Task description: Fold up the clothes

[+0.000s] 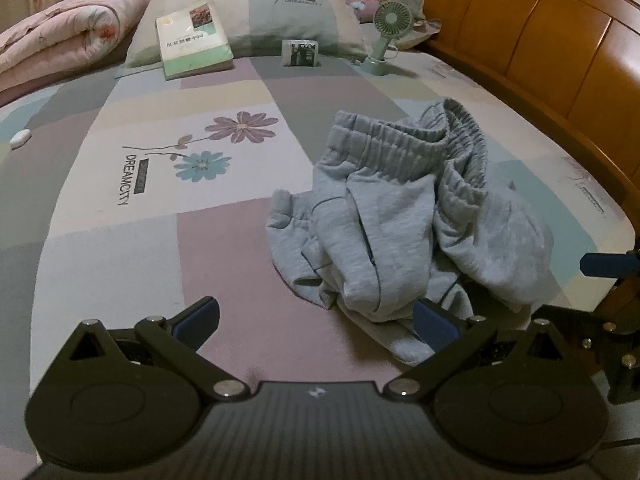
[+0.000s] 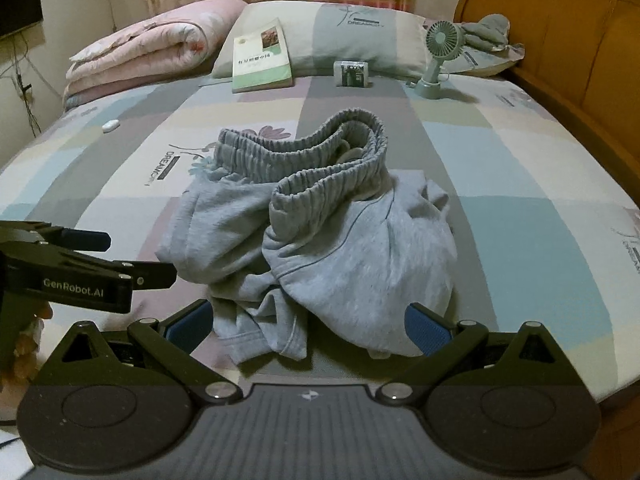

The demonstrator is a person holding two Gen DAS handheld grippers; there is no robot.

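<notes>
Facing a crumpled heap of grey sweatpants (image 2: 312,240) on the bed (image 2: 520,200).
Waistband (image 2: 304,156) far, hems near; right tongs (image 2: 308,326) centred, left tongs (image 1: 316,322) offset left; both wide, empty.

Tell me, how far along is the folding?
Nothing looks folded yet: the grey cotton sweatpants lie crumpled on the patchwork bedsheet. Nothing is in hand; the left gripper and right gripper are open, empty. Spreading and folding remain.
</notes>
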